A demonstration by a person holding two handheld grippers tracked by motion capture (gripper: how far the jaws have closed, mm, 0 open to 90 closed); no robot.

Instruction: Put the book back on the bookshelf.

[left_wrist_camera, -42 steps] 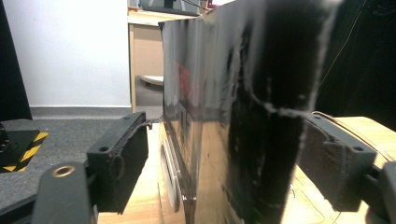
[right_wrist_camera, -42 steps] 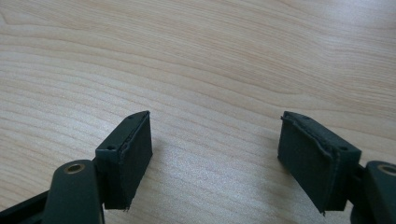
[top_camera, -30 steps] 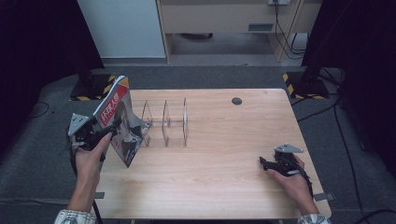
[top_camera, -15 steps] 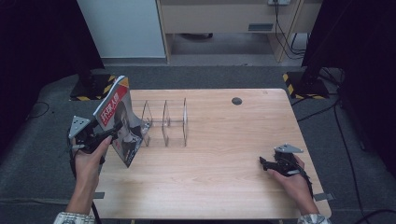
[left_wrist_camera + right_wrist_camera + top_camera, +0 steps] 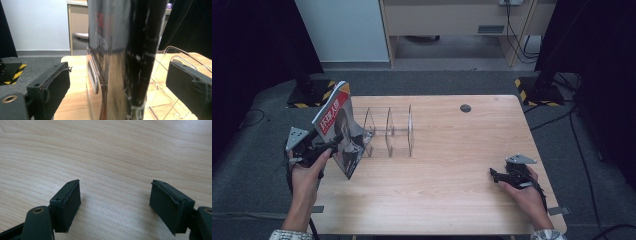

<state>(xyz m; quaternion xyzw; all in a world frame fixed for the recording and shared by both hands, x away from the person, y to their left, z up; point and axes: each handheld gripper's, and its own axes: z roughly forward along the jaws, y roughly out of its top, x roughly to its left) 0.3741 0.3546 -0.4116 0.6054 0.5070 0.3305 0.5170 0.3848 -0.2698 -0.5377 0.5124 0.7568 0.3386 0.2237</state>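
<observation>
Looking down, high view: the left gripper point(image 5: 329, 145) is at a magazine point(image 5: 340, 129) standing tilted at the left end of a clear divider rack point(image 5: 388, 130); filing looks nearly done.
Left gripper view: jaws spread, clear of the magazine's edge point(image 5: 120, 60).
Right gripper view: right gripper point(image 5: 115, 202) open, empty, over bare table point(image 5: 112, 150).

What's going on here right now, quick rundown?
Left gripper open, jaws either side of the magazine at the clear rack. Right gripper open, empty, low over the table. Nothing blocking.
</observation>
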